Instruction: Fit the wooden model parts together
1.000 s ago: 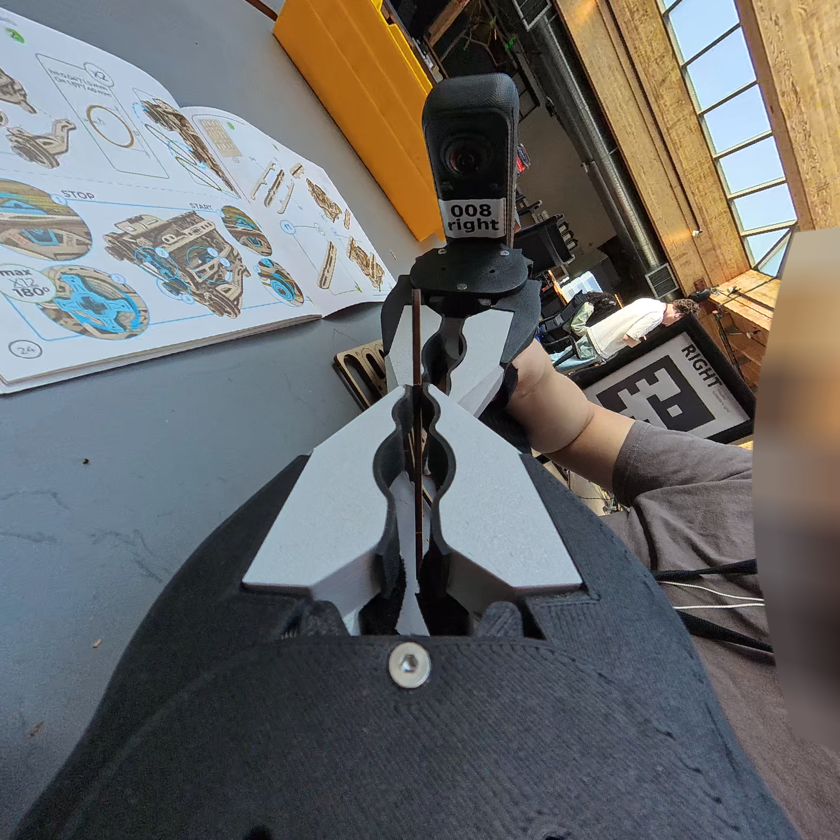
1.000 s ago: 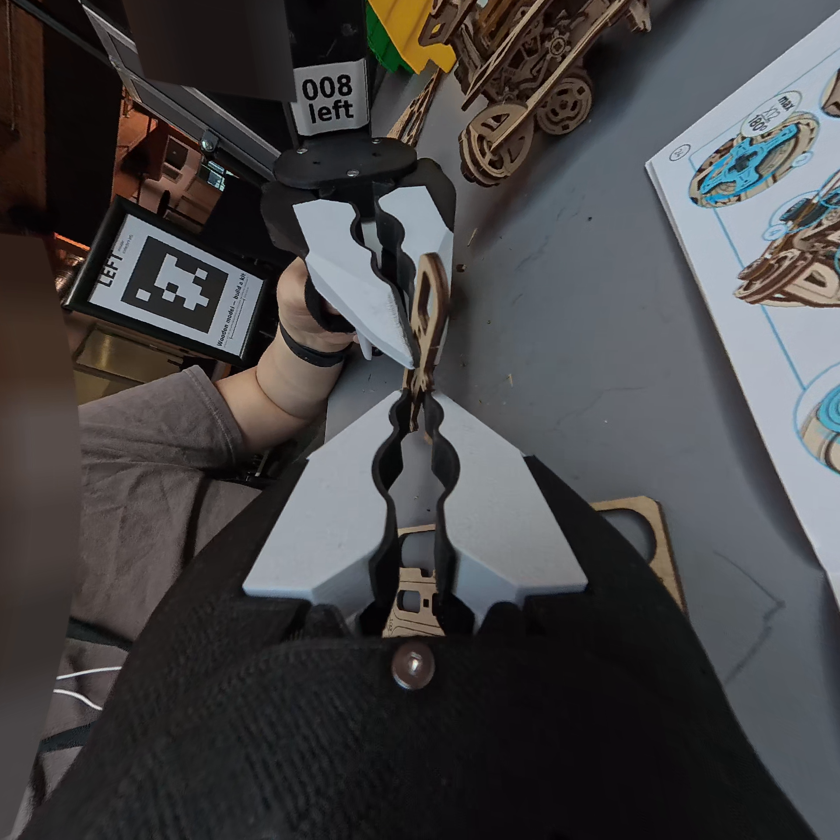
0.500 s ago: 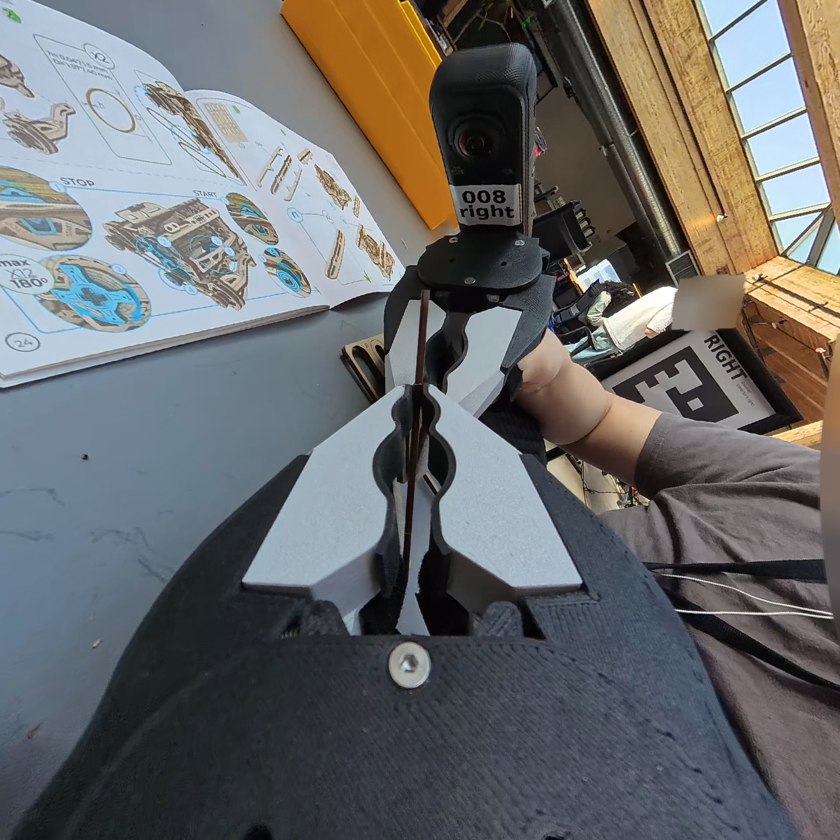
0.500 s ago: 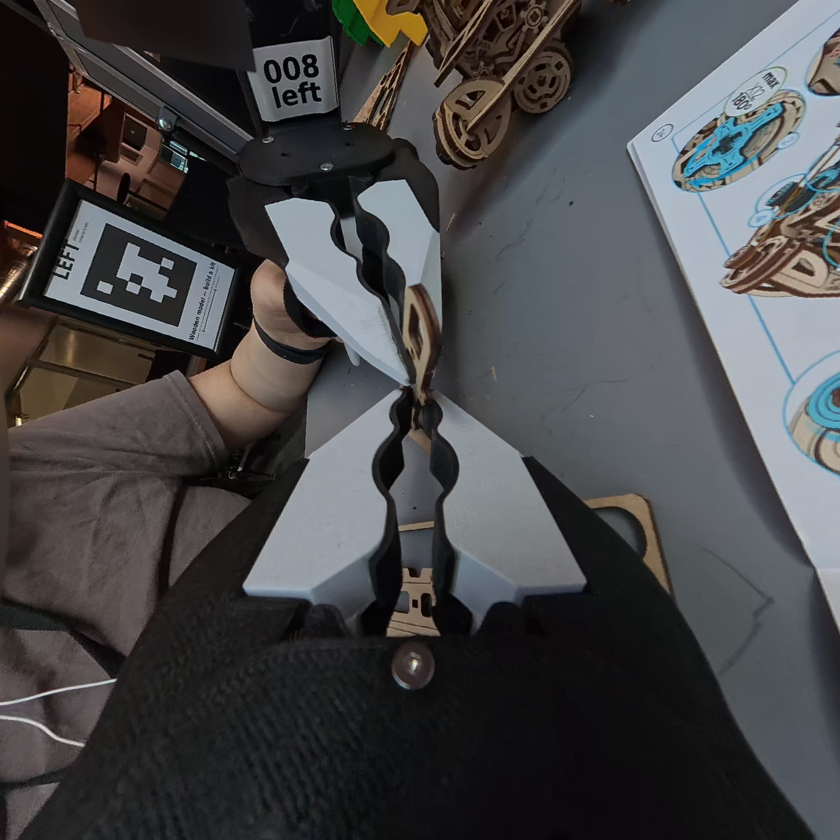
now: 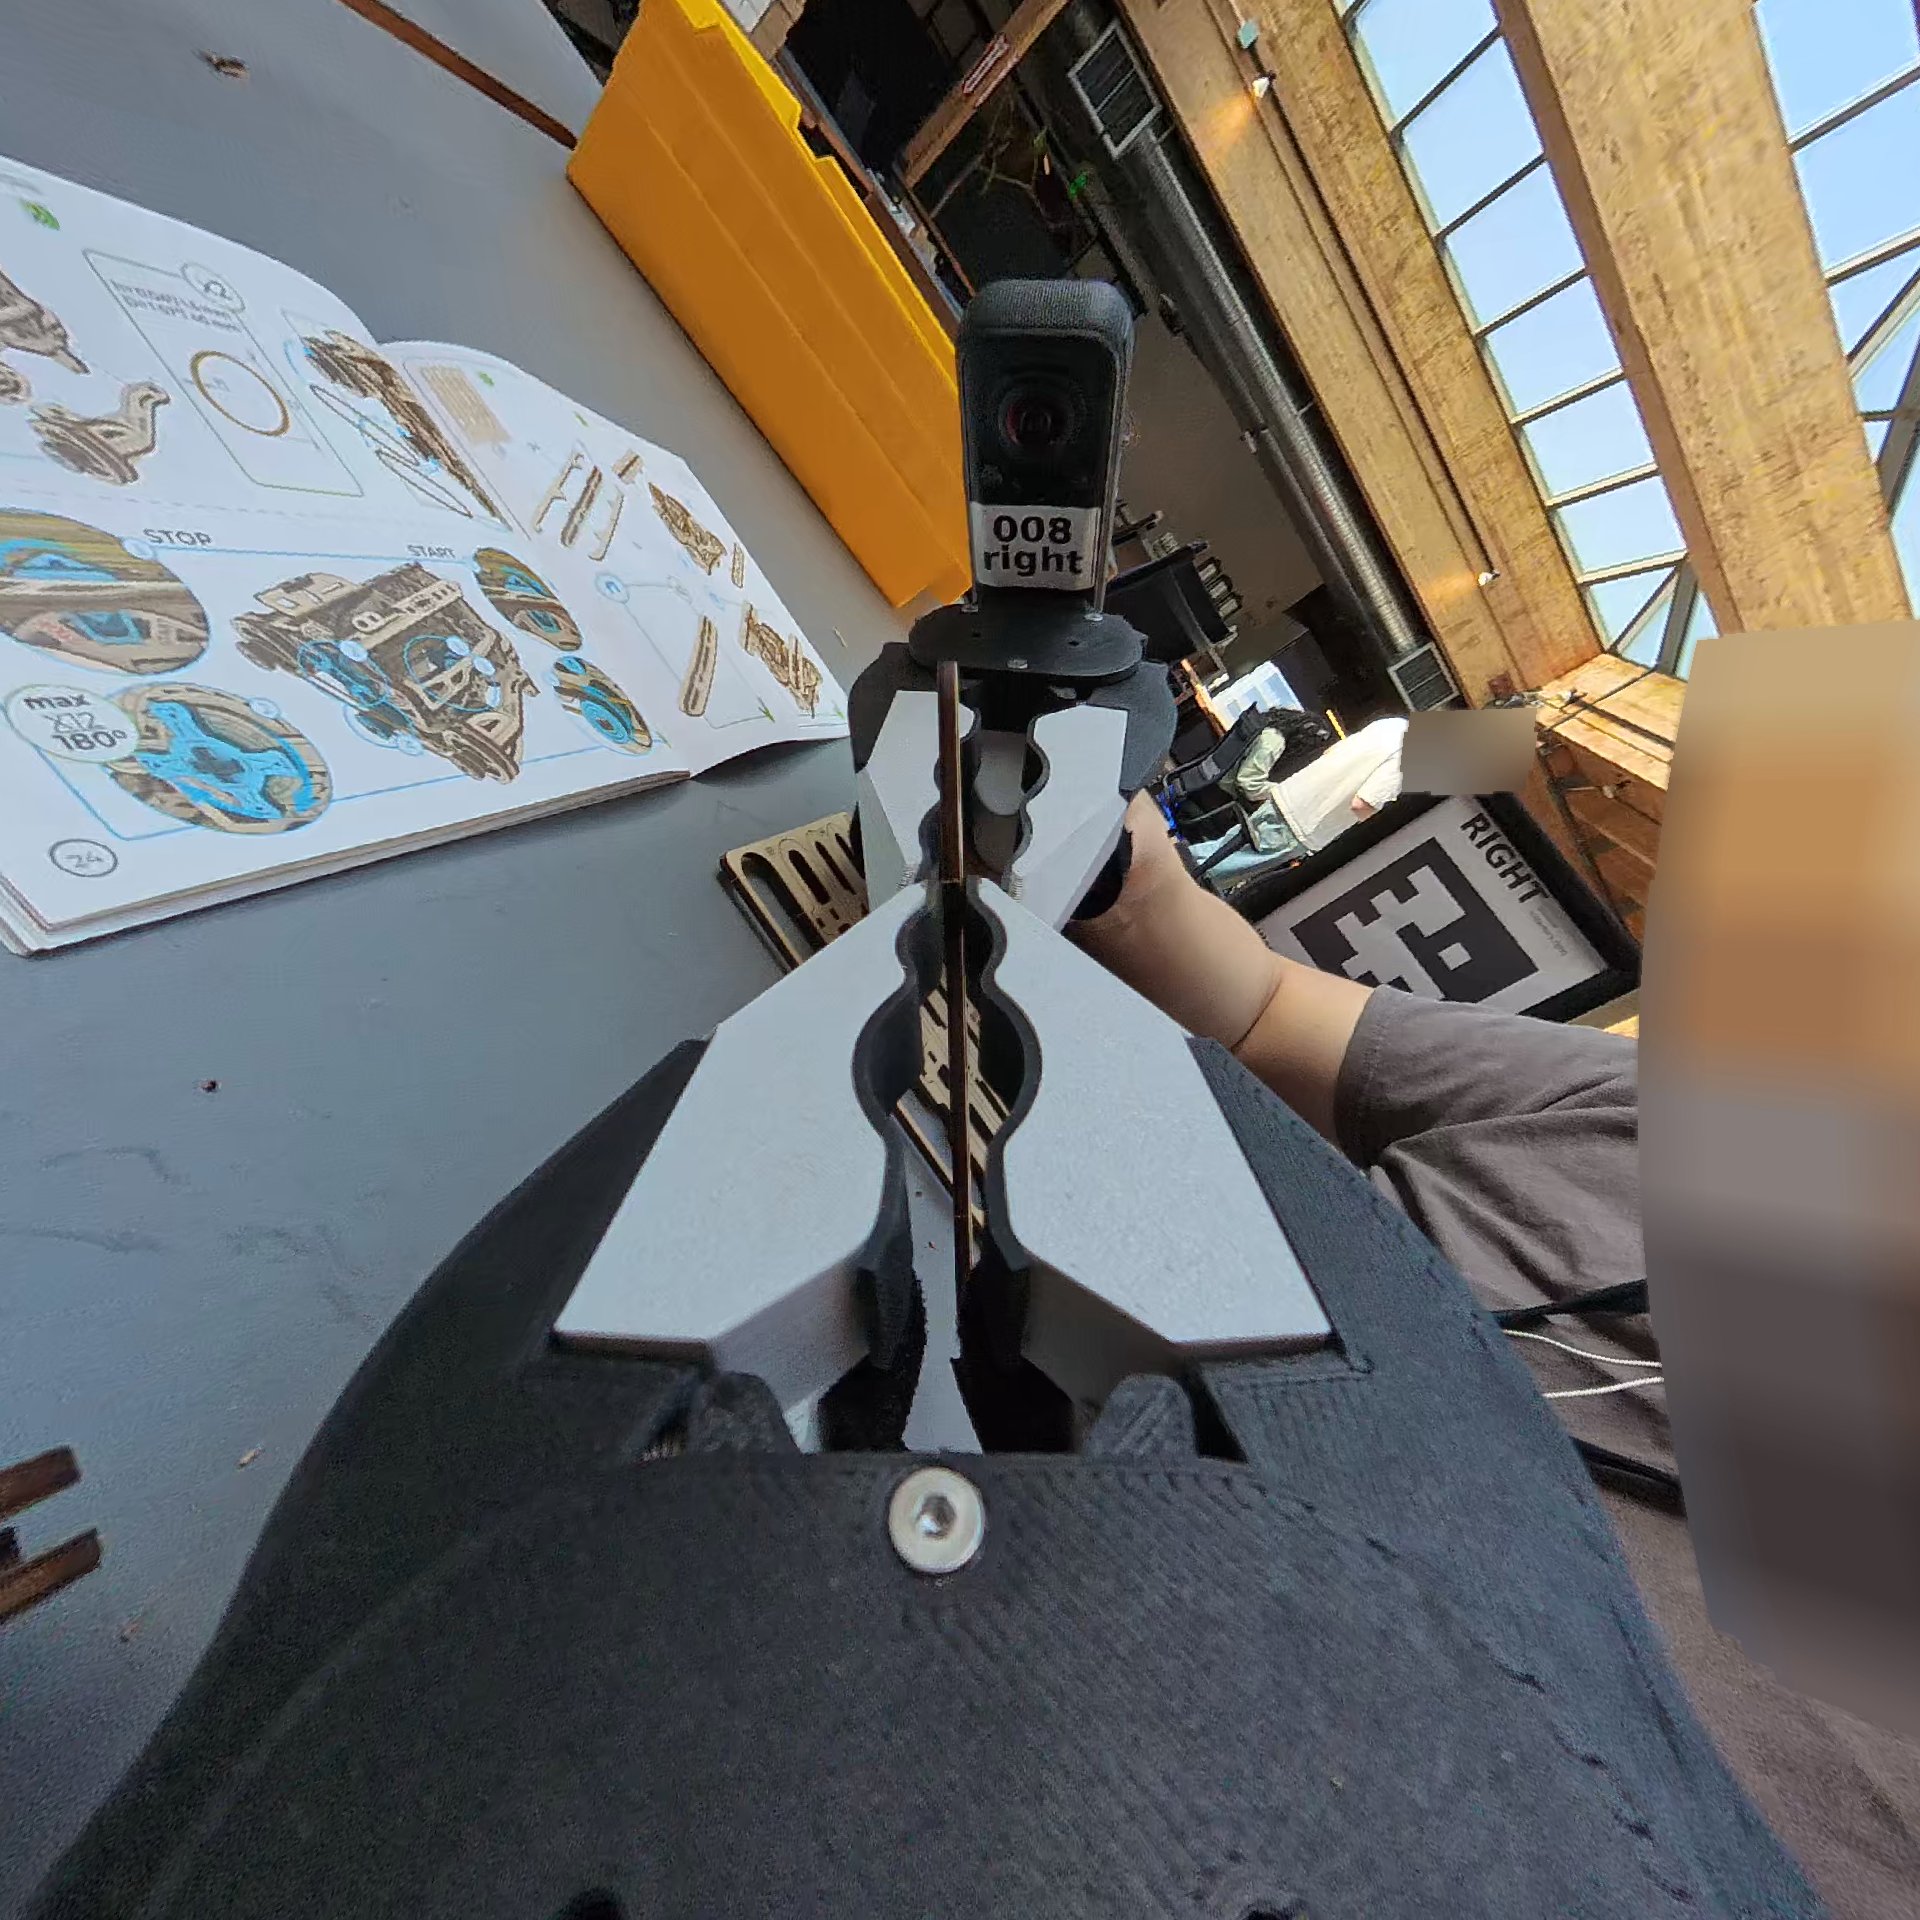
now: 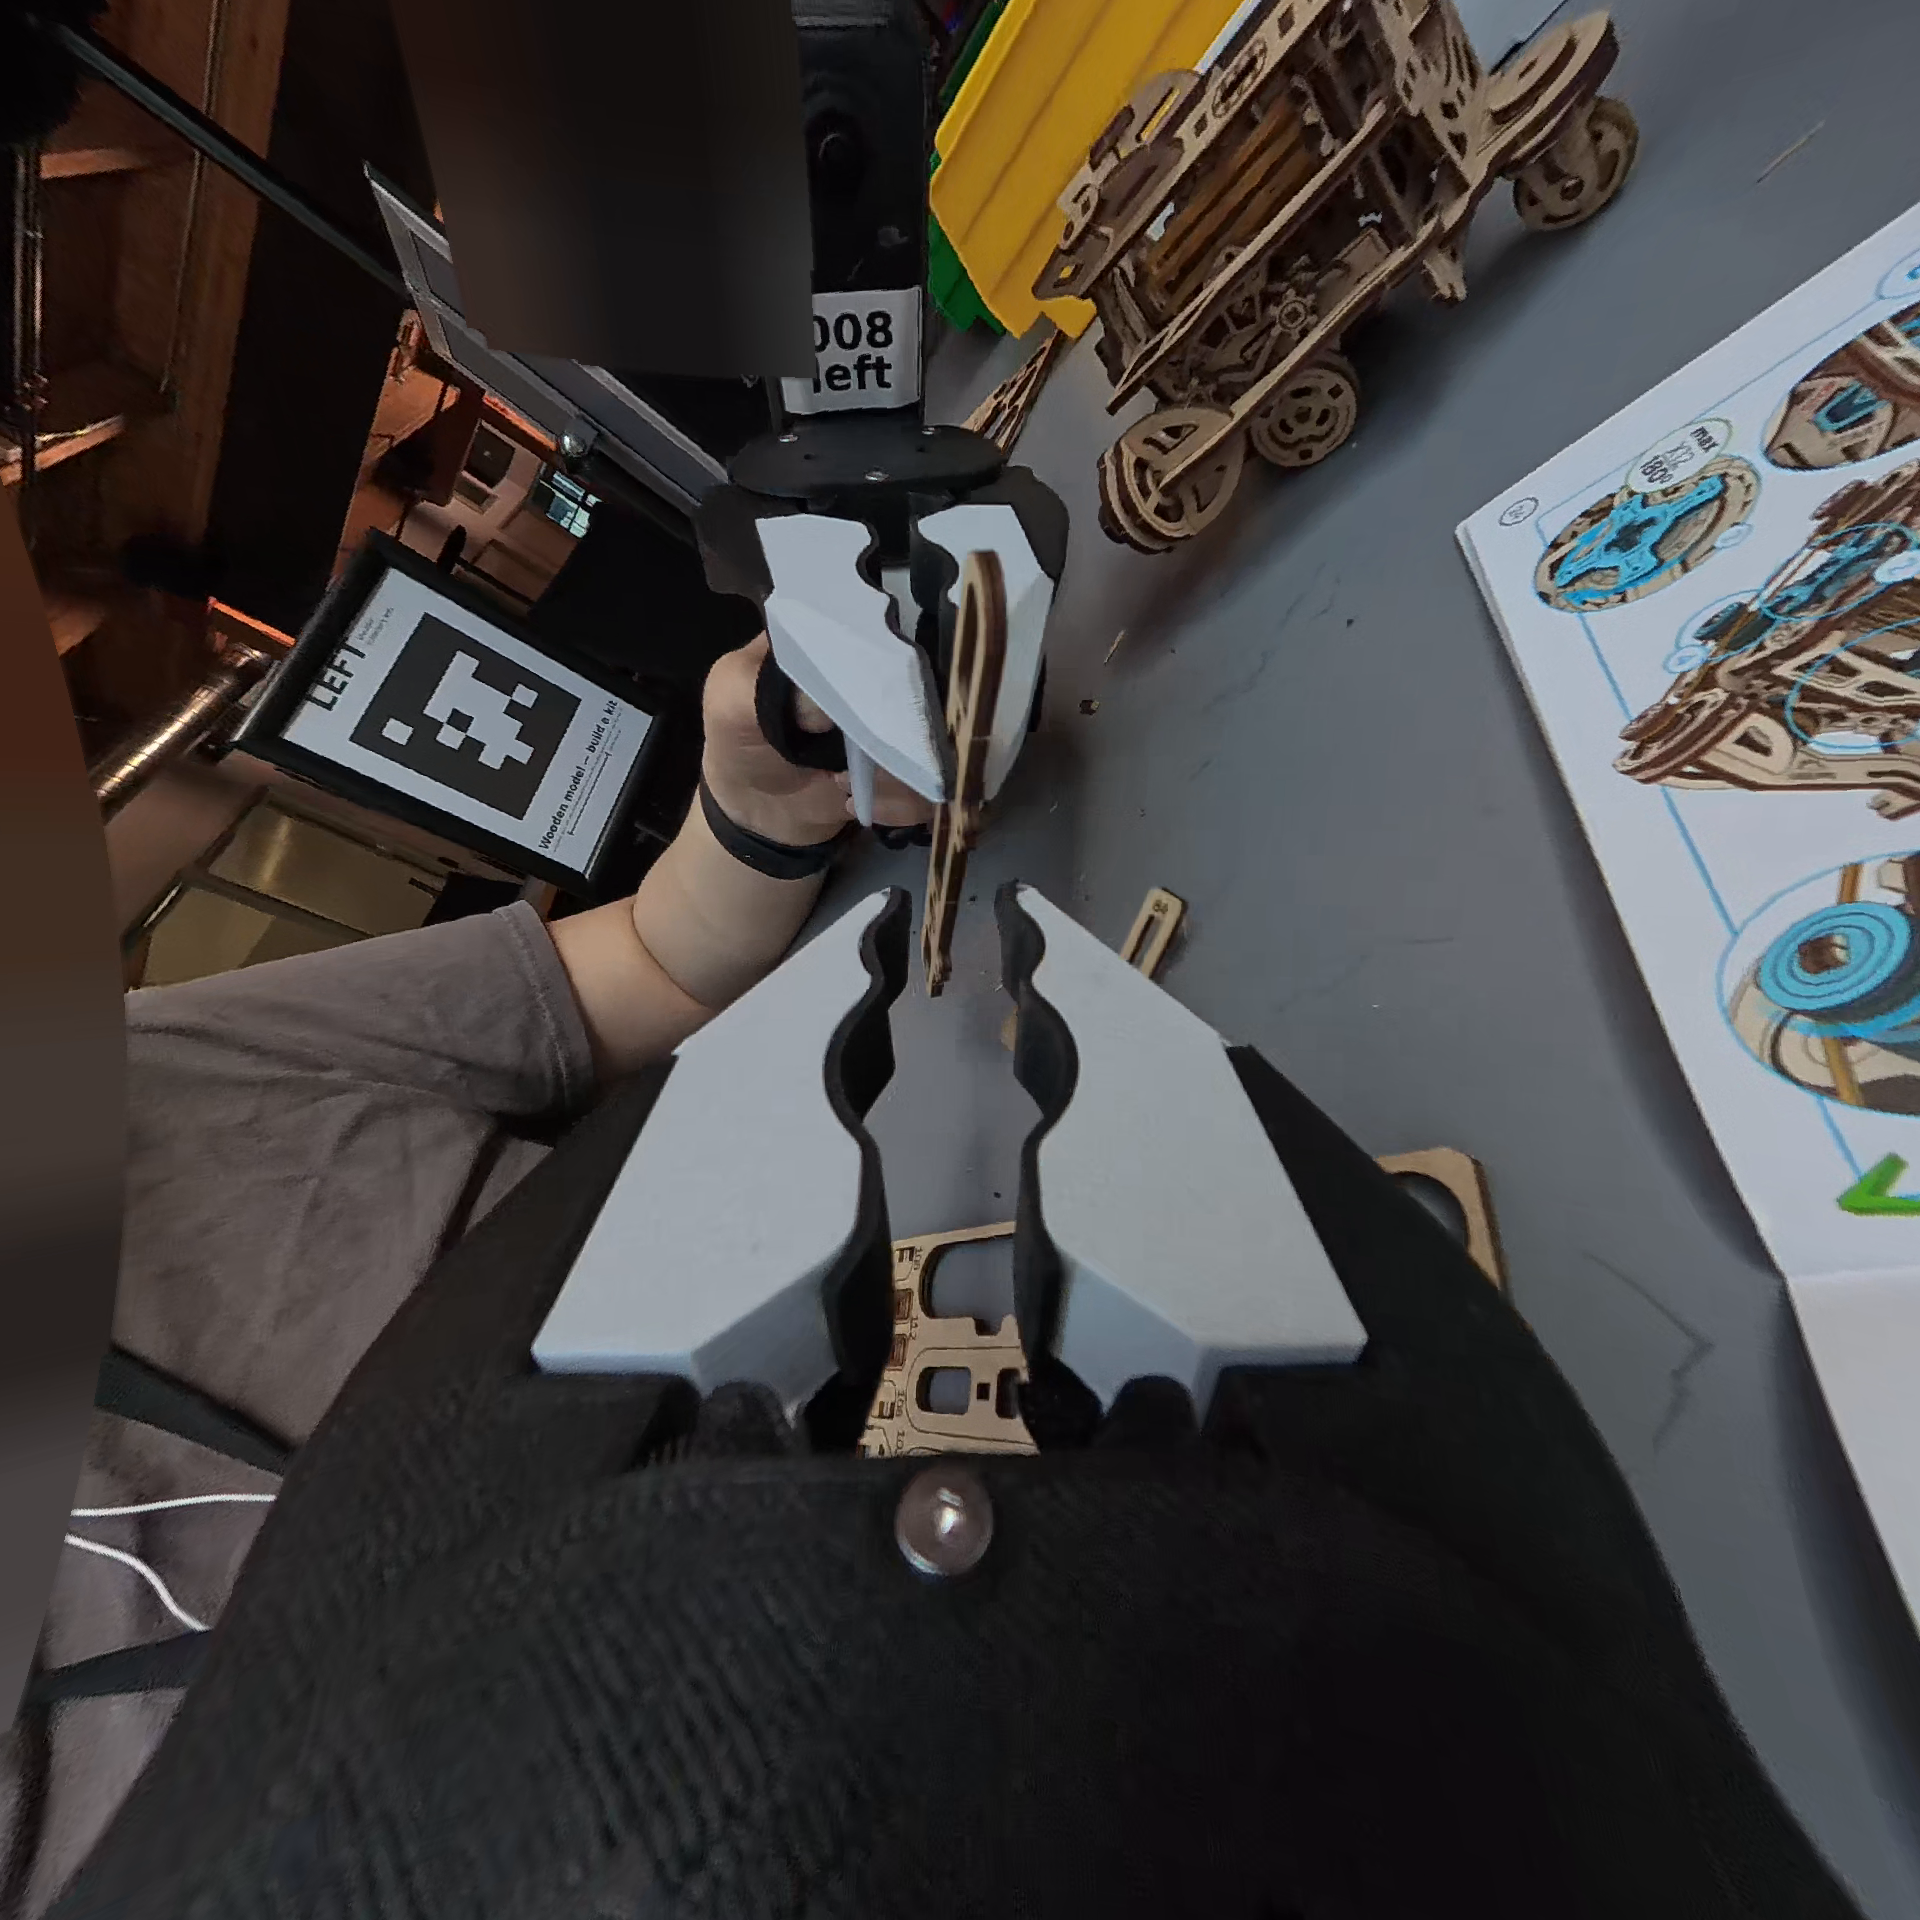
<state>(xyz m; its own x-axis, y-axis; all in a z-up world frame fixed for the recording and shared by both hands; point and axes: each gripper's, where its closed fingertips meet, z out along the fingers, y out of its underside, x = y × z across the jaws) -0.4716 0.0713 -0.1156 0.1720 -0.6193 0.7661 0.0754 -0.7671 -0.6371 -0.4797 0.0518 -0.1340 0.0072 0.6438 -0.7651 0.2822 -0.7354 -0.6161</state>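
Note:
My left gripper [image 5: 951, 896] is shut on a thin flat wooden part [image 5: 949, 769], seen edge-on and running back between its fingers. In the right wrist view the same slotted part [image 6: 964, 717] hangs from the left gripper [image 6: 940, 774]. Its lower end sits in the gap of my right gripper [image 6: 952, 896], which is open and not touching it. The right gripper [image 5: 982, 831] faces me in the left wrist view, just beyond the left fingertips. Both are held above the grey table [image 6: 1299, 831].
A wooden model car [image 6: 1299, 260] stands at the back near a yellow bin [image 6: 1018, 177]. An open instruction booklet [image 5: 343, 582] lies on the table. A cut-out wooden sheet [image 6: 1449, 1205] lies under my right gripper, and a small loose part [image 6: 1148, 930] lies beside it. Both grippers' tips are close together, under 4 cm apart. The wooden model car [image 6: 1299, 260] is about 15 centimetres from both grippers' fingertips.
My right gripper has opened and let go of the wooden part's end. The left gripper still holds the part. Both grippers have shifted slightly.

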